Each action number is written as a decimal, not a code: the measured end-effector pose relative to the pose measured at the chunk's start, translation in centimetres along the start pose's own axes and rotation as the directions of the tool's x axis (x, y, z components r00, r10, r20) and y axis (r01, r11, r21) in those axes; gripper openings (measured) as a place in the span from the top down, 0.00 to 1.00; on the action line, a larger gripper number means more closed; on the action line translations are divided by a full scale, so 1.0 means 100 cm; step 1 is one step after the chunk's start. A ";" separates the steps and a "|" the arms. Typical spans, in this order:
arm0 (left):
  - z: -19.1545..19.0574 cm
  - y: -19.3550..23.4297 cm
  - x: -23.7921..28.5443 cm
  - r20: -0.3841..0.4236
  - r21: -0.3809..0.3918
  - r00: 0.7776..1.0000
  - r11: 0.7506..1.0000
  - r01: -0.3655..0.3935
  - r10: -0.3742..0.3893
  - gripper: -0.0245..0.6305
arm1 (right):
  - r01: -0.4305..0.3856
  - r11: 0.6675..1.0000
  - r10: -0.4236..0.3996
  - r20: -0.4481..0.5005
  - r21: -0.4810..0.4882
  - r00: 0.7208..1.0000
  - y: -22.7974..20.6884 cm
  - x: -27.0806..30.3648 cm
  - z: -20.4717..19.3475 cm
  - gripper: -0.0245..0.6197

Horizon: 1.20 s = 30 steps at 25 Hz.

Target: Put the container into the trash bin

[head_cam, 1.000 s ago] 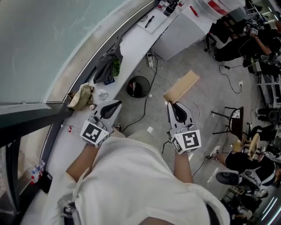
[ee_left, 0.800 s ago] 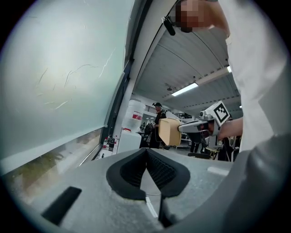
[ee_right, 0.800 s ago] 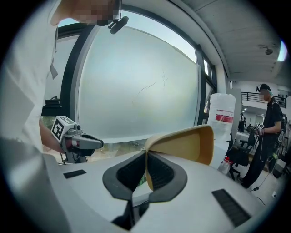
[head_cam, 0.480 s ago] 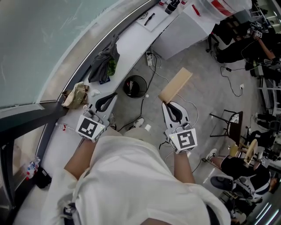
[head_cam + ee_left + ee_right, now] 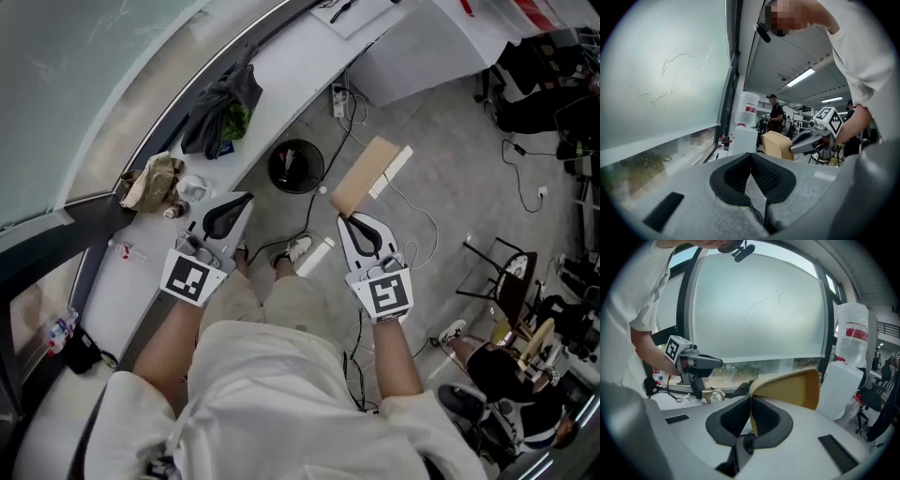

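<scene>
A flat tan cardboard container (image 5: 364,174) sticks out ahead of my right gripper (image 5: 346,218), whose jaws are shut on its near edge. In the right gripper view the container (image 5: 793,387) rises from between the closed pads (image 5: 761,417). The round black trash bin (image 5: 296,166) stands on the floor by the white counter (image 5: 291,80), just left of the container. My left gripper (image 5: 246,200) is shut and empty, hovering at the counter's edge. From the left gripper view (image 5: 751,157) I see the container (image 5: 776,144) and the right gripper (image 5: 810,140) off to the right.
On the counter lie dark clothing (image 5: 221,111) and a crumpled paper bag (image 5: 150,180) with small bottles. A power strip (image 5: 340,97) and cables trail over the floor near the bin. A shoe (image 5: 294,249) shows below it. A chair (image 5: 506,274) and seated people are at the right.
Both grippers have shifted, and the container now sits closer to the trash bin. The right gripper has kept its hold; the left has stayed shut and empty.
</scene>
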<state>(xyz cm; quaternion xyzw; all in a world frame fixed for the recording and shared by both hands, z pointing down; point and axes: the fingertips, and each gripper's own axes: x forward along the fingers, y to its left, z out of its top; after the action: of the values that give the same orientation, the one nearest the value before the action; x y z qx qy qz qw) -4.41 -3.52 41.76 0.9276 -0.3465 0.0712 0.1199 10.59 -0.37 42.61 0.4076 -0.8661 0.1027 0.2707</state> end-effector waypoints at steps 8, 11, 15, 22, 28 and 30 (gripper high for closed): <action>-0.060 0.011 0.048 0.006 -0.067 1.000 0.998 -0.012 0.013 0.94 | -0.039 0.996 0.044 -0.060 0.083 0.997 -0.005 0.058 -0.082 0.94; -0.085 0.016 0.060 -0.007 -0.075 1.000 0.997 -0.007 0.007 0.94 | -0.036 0.994 0.044 -0.079 0.102 0.996 -0.006 0.084 -0.110 0.94; -0.122 0.019 0.069 -0.036 -0.074 0.999 0.997 0.010 -0.013 0.94 | -0.069 0.995 0.077 -0.126 0.068 0.989 0.003 0.121 -0.152 0.94; -0.180 0.023 0.081 -0.059 -0.082 0.998 0.997 0.002 -0.007 0.94 | -0.105 0.993 0.113 -0.161 0.059 0.980 0.009 0.165 -0.218 0.94; -0.223 0.025 0.095 -0.083 -0.091 0.997 0.996 -0.004 -0.003 0.94 | -0.137 0.990 0.141 -0.220 0.036 0.965 0.010 0.199 -0.277 0.94; -0.235 0.027 0.099 -0.085 -0.099 0.996 0.995 -0.011 0.003 0.94 | -0.149 0.988 0.152 -0.236 0.030 0.960 0.011 0.210 -0.293 0.94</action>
<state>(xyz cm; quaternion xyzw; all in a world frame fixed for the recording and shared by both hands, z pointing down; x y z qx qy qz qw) 0.09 -5.30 66.96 0.9155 -0.3474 0.0938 0.1801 10.12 -1.63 78.61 0.3271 -0.8552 0.1760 0.3614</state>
